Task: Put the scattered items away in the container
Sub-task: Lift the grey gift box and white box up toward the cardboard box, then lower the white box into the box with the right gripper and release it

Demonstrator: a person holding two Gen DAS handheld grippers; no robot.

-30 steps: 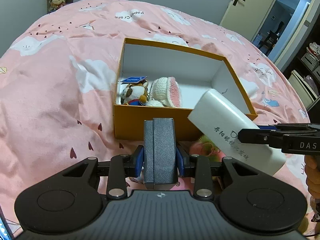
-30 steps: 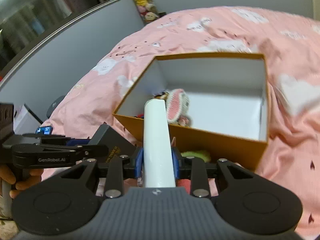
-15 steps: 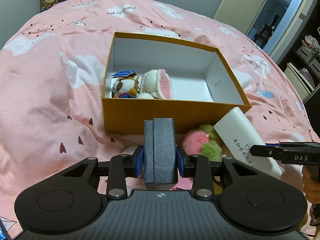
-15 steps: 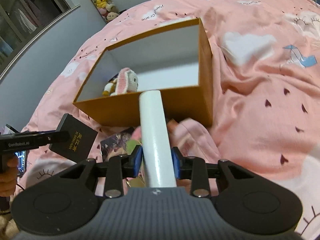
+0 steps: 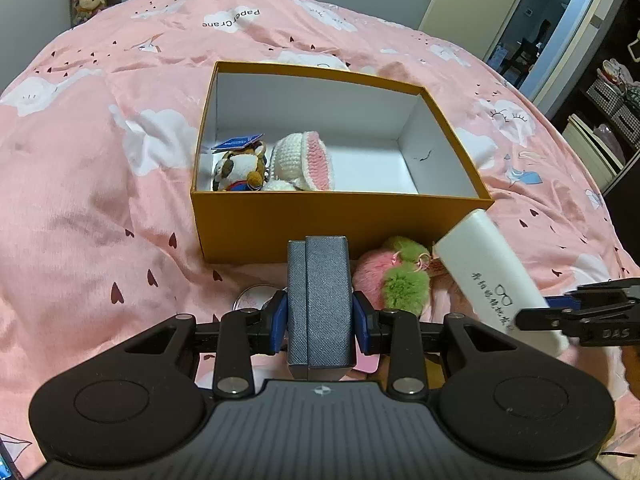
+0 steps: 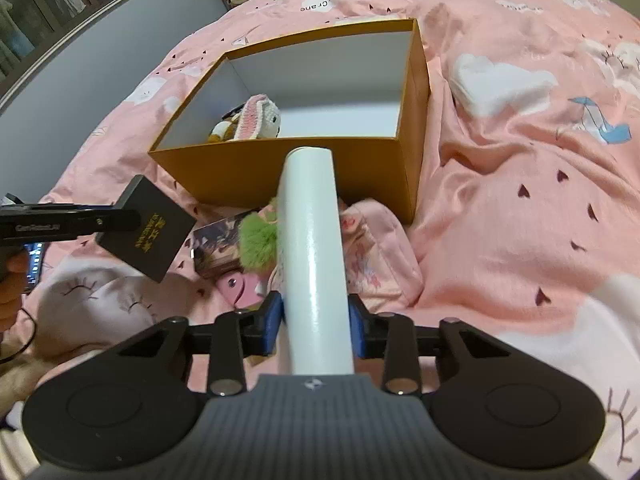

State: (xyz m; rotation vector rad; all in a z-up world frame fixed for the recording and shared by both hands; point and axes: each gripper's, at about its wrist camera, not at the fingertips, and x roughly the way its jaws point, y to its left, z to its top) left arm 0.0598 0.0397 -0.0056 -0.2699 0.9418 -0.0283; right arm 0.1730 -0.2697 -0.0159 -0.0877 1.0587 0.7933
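Note:
An open orange box (image 5: pixel 340 224) with a white inside stands on the pink bed; it also shows in the right wrist view (image 6: pixel 288 168). Inside lie a small plush toy (image 5: pixel 240 170) and a knitted white-and-pink pouch (image 5: pixel 306 160). My left gripper (image 5: pixel 320 316) is shut on a grey-blue case (image 5: pixel 320 296), held low in front of the box's near wall. My right gripper (image 6: pixel 314 320) is shut on a white glasses case (image 6: pixel 314 256), held before the box's near right corner. The white glasses case also shows in the left wrist view (image 5: pixel 490 268).
A pink-and-green pompom (image 5: pixel 394 276), a round tin (image 5: pixel 254 298), a picture card (image 6: pixel 218 244) and a pink cloth pouch (image 6: pixel 372 248) lie on the bedspread in front of the box. An open door (image 5: pixel 516 20) is at the far right.
Both grippers have pulled back and down from the box with their cases. The white glasses case was over the box's near right corner; it is now lower, in front of the box.

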